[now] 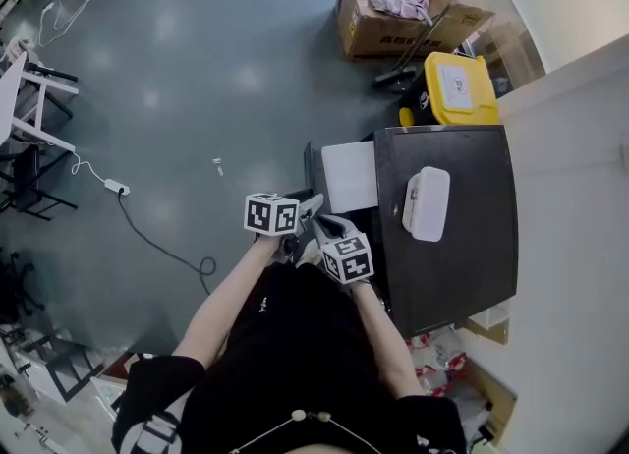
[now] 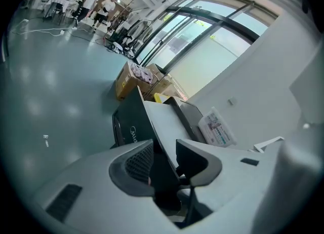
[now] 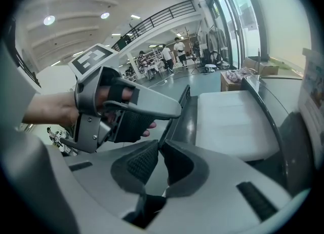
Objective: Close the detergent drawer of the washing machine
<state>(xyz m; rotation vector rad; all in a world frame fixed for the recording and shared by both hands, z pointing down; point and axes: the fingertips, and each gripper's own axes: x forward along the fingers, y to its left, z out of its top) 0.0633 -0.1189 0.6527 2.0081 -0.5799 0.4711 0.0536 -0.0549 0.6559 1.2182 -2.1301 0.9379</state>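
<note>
The detergent drawer (image 1: 349, 175) stands pulled out from the left face of the washing machine (image 1: 472, 265). Its white tray is exposed, and its dark front panel (image 2: 130, 121) is at the far left end.

My left gripper (image 1: 313, 208) comes in from the near side at that panel's near end. In the left gripper view its jaws stand fairly wide, and the panel's edge fills the gap between the pads (image 2: 136, 162), so I read it as clamped on the drawer front.

My right gripper (image 1: 328, 228) sits just beside the left one, a little nearer to me. It points along the drawer's near side. In the right gripper view its jaws are drawn almost together, with only a narrow slit between the tips and nothing caught in it. The white tray (image 3: 233, 121) lies beyond them to the right.

On the machine's dark top lies a white pack (image 1: 427, 203). At the far end of the washer stands a yellow container (image 1: 459, 88). Beyond that is an open cardboard box (image 1: 383, 10) with cloth in it.
</note>
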